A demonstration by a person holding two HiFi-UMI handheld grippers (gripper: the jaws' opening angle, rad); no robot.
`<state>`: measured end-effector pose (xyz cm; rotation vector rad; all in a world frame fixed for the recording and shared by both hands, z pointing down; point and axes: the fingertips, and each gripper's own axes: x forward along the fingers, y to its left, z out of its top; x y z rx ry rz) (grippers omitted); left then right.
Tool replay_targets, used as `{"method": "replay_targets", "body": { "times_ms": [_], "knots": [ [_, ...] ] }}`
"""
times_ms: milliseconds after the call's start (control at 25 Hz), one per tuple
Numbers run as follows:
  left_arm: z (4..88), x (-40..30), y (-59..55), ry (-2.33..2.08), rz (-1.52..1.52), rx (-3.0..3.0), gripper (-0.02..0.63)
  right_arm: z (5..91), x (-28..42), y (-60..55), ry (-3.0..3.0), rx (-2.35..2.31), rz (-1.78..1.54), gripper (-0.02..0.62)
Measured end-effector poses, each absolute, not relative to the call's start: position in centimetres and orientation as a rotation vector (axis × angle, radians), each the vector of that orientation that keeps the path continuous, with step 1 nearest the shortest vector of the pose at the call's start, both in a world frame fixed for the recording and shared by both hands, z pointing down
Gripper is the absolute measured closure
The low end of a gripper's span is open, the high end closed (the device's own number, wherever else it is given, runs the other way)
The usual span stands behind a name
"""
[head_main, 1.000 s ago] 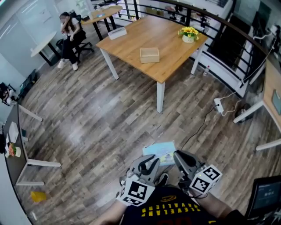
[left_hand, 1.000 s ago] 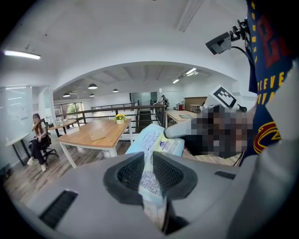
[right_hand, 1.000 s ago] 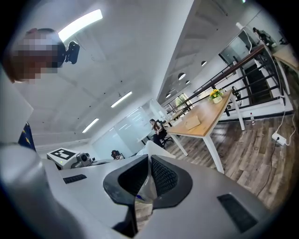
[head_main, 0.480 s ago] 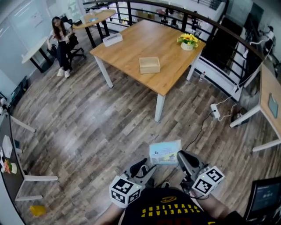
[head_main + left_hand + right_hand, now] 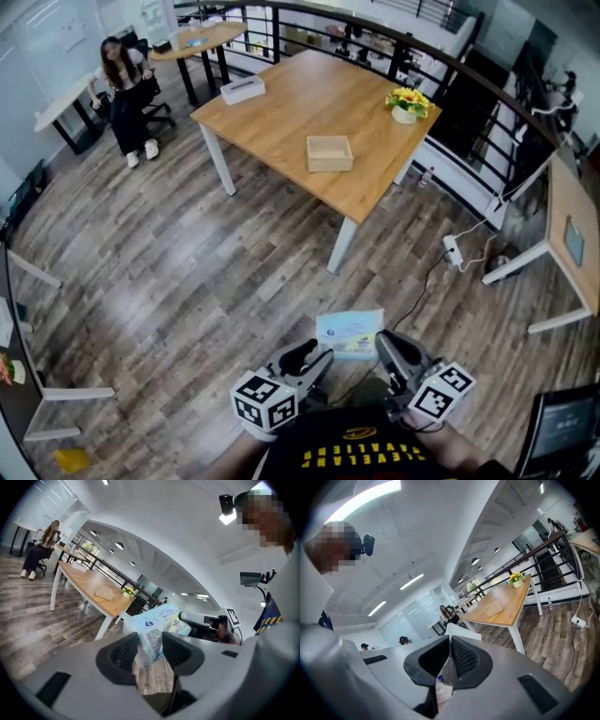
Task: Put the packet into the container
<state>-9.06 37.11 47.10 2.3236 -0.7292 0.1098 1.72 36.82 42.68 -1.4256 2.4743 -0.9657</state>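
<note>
Wood-plank floor (image 5: pixel 187 281) below, packet (image 5: pixel 350 335) pinched in right hand-held gripper (image 5: pixel 383 340), its corner between left hand-held gripper's (image 5: pixel 319 353) just-opened jaws

Bright, even light from the long white ceiling strip lamp (image 5: pixel 365 494) above the right gripper (image 5: pixel 449 641), pale glare on the grey plank floor (image 5: pixel 164 286), fisheye-curved edges.

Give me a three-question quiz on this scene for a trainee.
1. Which tool grips the packet?
2. The container stands on: A) the floor B) the table C) a chair.
3. True or false: the packet is already in the container.
Key: 1. The right tool; the left tool's jaws have just been opening, with the packet's edge between them unpinched. 2. B. 3. False.
</note>
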Motion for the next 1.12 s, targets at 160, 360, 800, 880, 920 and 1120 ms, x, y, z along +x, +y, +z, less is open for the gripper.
{"method": "replay_targets", "body": {
  "times_ms": [160,360,800,880,920,1120],
  "knots": [
    [46.6,-10.8,35.7,-0.809,0.086,2.333,0.514,43.2,0.8,35.7,2.501,-1.443,-0.977,0.569],
    [45.6,-11.6,34.6,-0.898,0.137,2.389,0.541,43.9,0.1,34.2,2.578,-1.478,-0.959,0.568],
    [44.8,-10.0,29.5,-1.003,0.201,2.421,0.552,44.9,1.7,28.4,2.63,-1.415,-0.962,0.568],
    [44.8,-9.5,28.0,-1.024,0.218,2.414,0.552,45.1,2.1,26.8,2.636,-1.388,-0.977,0.568],
    [44.8,-9.2,27.3,-1.034,0.227,2.41,0.552,45.2,2.5,26.0,2.641,-1.375,-0.981,0.568],
    [45.0,-6.7,22.9,-1.069,0.254,2.407,0.553,45.5,4.7,21.3,2.673,-1.319,-0.988,0.568]
  ]
}}
